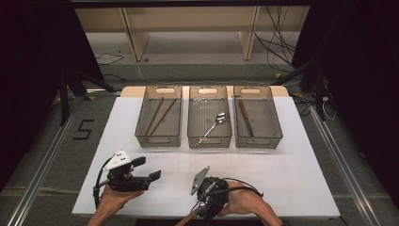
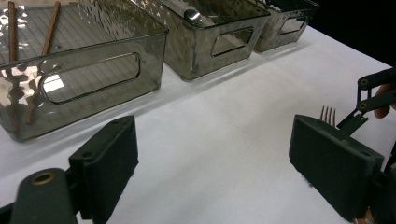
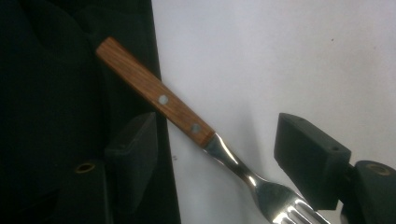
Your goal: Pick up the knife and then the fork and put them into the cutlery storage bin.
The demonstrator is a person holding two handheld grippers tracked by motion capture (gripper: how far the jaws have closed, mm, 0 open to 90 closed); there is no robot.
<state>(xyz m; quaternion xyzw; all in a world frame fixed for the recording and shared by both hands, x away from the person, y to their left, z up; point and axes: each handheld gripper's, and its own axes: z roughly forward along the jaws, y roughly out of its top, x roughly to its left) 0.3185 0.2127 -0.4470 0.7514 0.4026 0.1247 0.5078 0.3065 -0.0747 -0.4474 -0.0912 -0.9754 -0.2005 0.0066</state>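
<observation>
A fork (image 3: 154, 93) with a wooden handle lies at the white table's near edge, its handle sticking out over the dark floor. In the right gripper view my right gripper (image 3: 219, 158) stands open, one jaw on each side of the fork's steel neck and neither pad touching it. From above, that gripper (image 1: 200, 213) points down at the front edge, with the fork's handle (image 1: 187, 219) beside it. My left gripper (image 1: 148, 168) hovers open and empty over the table's near left. In the left gripper view its jaws (image 2: 217, 158) are wide apart, and the fork's tines (image 2: 328, 113) peek out behind the right one.
Three smoky clear bins line the back of the table. The left bin (image 1: 159, 140) holds two chopsticks (image 1: 160, 115), the middle bin (image 1: 209, 141) a spoon (image 1: 214, 123), the right bin (image 1: 259, 140) a wooden-handled knife (image 1: 245, 117). White tabletop (image 1: 282, 174) spreads between bins and grippers.
</observation>
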